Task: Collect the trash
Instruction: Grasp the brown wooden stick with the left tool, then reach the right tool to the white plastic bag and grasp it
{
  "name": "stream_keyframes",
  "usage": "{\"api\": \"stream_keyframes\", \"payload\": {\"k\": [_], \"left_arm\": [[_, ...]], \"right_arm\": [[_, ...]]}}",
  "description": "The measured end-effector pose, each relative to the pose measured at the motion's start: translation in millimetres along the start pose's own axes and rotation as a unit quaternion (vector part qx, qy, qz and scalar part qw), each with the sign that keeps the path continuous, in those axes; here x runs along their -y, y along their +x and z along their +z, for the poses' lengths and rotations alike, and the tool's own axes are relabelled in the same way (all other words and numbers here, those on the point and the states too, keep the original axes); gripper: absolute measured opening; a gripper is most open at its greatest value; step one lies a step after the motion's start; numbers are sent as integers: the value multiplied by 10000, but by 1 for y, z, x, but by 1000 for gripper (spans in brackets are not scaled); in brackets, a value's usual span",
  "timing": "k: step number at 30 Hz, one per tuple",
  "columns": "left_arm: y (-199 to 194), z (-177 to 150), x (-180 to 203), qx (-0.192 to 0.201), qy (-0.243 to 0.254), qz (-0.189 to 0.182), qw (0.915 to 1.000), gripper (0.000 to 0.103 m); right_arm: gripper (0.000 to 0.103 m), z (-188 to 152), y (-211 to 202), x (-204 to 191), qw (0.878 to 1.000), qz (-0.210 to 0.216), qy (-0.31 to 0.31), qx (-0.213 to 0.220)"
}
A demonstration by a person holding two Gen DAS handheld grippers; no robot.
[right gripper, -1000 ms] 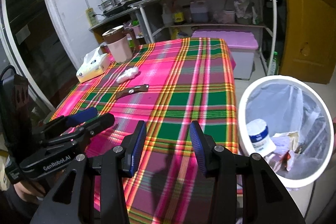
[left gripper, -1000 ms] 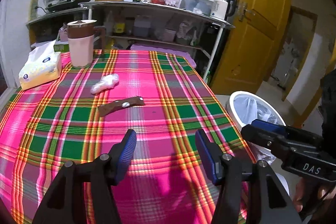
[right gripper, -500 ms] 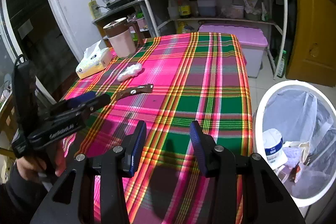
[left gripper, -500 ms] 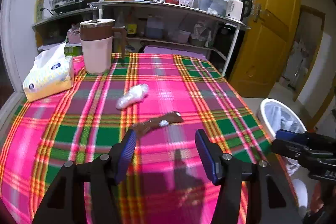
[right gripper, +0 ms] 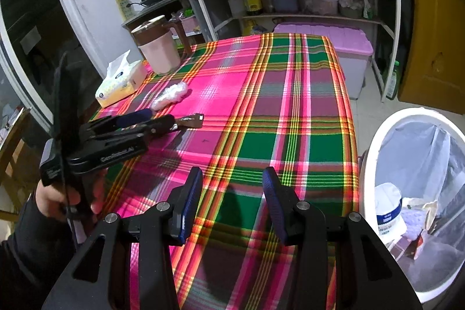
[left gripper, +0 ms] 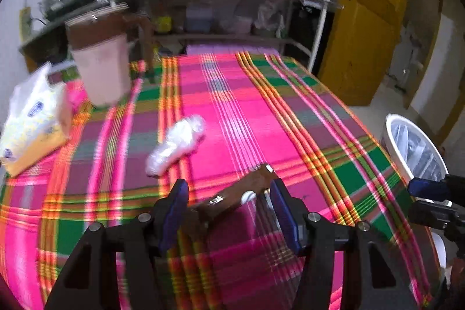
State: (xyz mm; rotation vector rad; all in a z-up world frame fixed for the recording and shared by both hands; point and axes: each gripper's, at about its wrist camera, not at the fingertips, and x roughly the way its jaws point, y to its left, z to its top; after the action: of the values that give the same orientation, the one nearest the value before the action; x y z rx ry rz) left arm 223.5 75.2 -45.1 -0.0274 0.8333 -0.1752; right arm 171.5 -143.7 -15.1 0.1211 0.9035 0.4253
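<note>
Brown wrapper (left gripper: 232,195) lies between the open left tongs (left gripper: 228,211).

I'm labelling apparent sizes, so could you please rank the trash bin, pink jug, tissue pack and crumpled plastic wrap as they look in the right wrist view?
1. Trash bin, by far, though it is nearest the camera.
2. Pink jug and tissue pack: too alike to rank.
3. Crumpled plastic wrap, smallest.
</note>
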Motion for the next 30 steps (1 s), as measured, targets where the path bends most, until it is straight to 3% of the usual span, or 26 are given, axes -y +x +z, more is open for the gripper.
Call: {"api": "stream_keyframes", "payload": {"k": [3, 4, 5, 6, 7, 8, 15, 23, 30], "left_arm": [[13, -1, 2, -343, 24, 12, 9994, 58], [13, 0, 3, -309, 51, 66, 9995, 53], [13, 0, 5, -312, 87, 78, 9994, 43], [13, 0, 7, -309, 115, 154, 9993, 39], [13, -1, 8, -303, 133, 222, 9992, 25], [12, -1, 9, -300, 141, 239, 9992, 20], [-3, -13, 13, -204, -203, 182, 9994, 19], [-56, -28, 16, 296, -607, 241, 9974, 19], [-100, -36, -5, 689, -991, 436, 9917, 19]], "right_arm": [[44, 1, 4, 2, 10000, -7, 38, -37], [44, 1, 5, 2, 10000, -5, 50, -50], [44, 1, 5, 2, 10000, -10, 63, -57], [44, 1, 6, 2, 9999, -14, 80, -66], [44, 1, 6, 2, 9999, -17, 96, -74], [44, 1, 6, 3, 9999, -17, 116, -83], [44, 2, 0, -1, 9999, -58, 143, -49], [44, 5, -10, -18, 9999, -64, 72, 41], [44, 9, -9, -43, 10000, 40, -35, 42]]}}
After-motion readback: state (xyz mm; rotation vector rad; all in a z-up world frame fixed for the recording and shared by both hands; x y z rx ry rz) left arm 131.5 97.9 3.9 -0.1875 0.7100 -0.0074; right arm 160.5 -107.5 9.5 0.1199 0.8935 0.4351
